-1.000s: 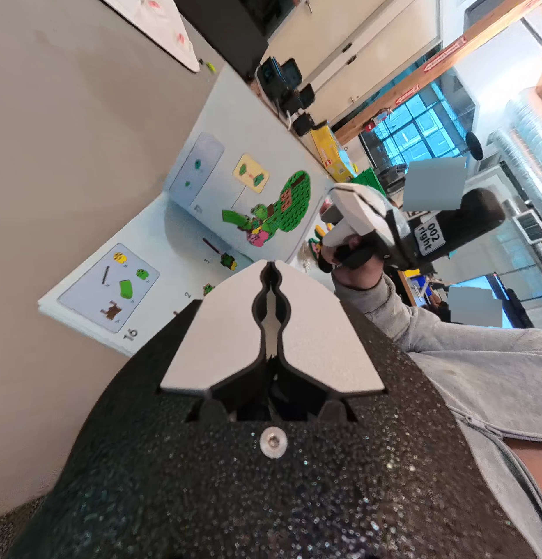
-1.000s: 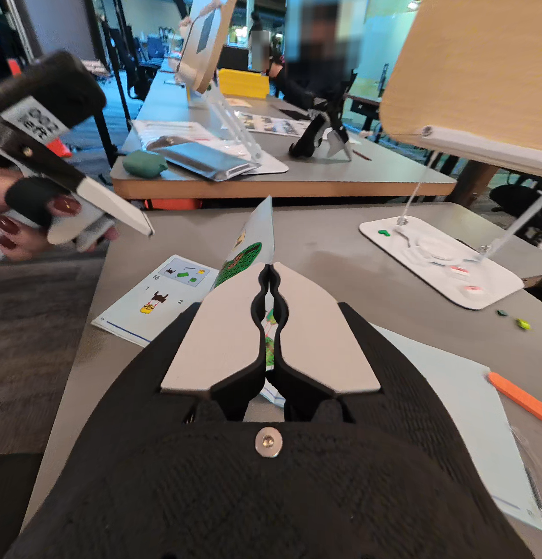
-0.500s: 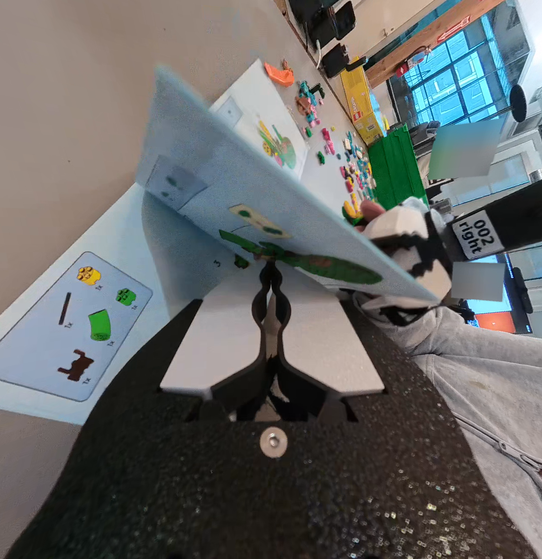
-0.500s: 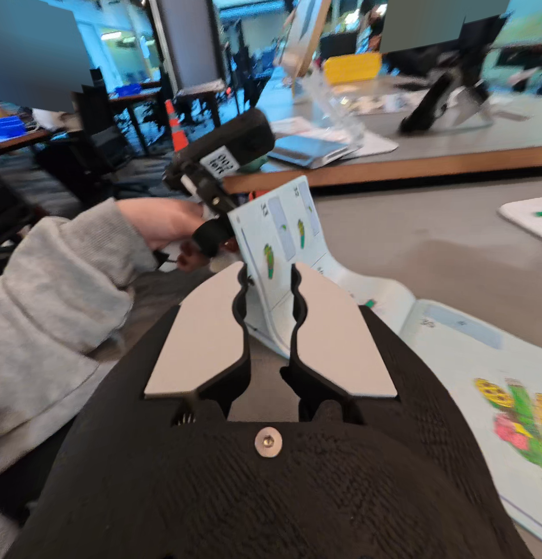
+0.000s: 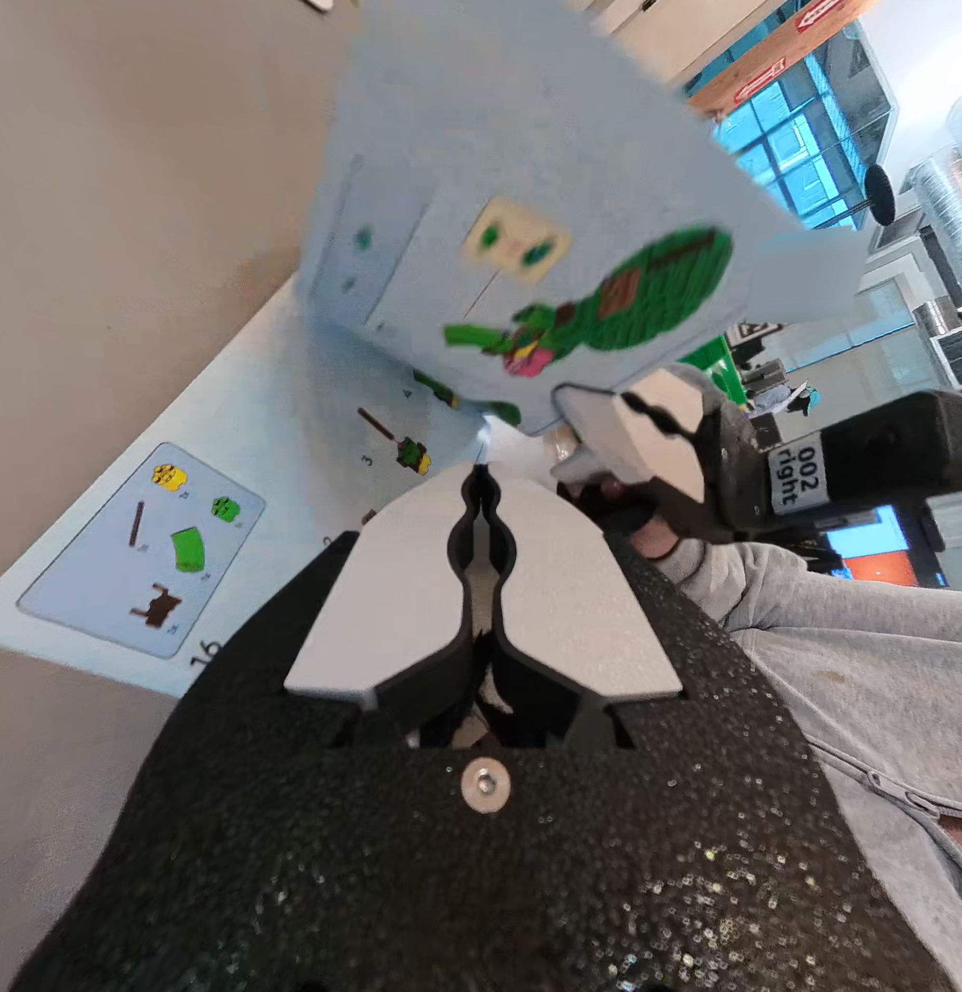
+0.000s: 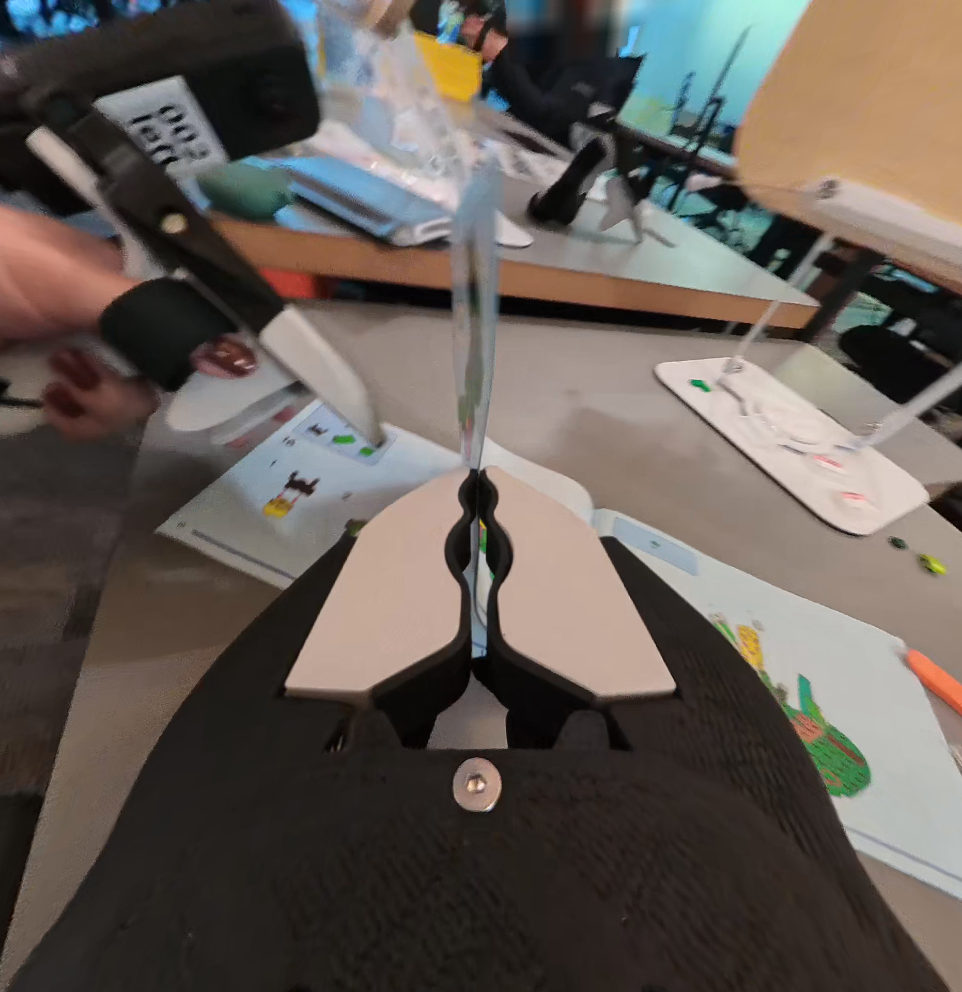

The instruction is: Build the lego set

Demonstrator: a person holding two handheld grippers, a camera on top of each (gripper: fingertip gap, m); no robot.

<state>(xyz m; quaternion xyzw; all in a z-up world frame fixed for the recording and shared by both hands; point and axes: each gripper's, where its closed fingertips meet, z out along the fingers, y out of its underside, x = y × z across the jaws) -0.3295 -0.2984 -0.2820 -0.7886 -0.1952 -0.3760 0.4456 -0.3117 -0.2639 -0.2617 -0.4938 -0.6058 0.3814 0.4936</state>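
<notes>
Page (image 6: 472, 300) of the brick-building instruction booklet (image 6: 822, 714) stands lifted on edge, clenched between my right tongs (image 6: 476, 472). In the right wrist view the sheet runs straight down into the slit between the two pads, which press on it from both sides. In the left wrist view the same sheet (image 5: 522, 225) fans up over the spread, blurred, with the right tongs (image 5: 629, 408) at its lower edge.

Left tongs (image 5: 480, 472) are clenched too, with no gap between the tips. From the right view their tip (image 6: 369, 429) rests on the booklet's left-hand page (image 6: 285, 499), beside the parts box printed there. I cannot tell whether anything thin is pinched in them.

Booklet lies open on the grey table (image 6: 602, 386). Also on the table: a white base plate (image 6: 790, 435) with a clear stand to the right, two small green bricks (image 6: 919, 555) near it, and an orange strip (image 6: 946, 692) at the right edge.

Judgement on handling:
- Grip is near the sheet's edge, so the paper will buckle or tear if I pull sideways.
- Move the right tongs in an arc about the spine, keeping the sheet slack.
- Keep the left tip pressing flat so the booklet does not slide.
</notes>
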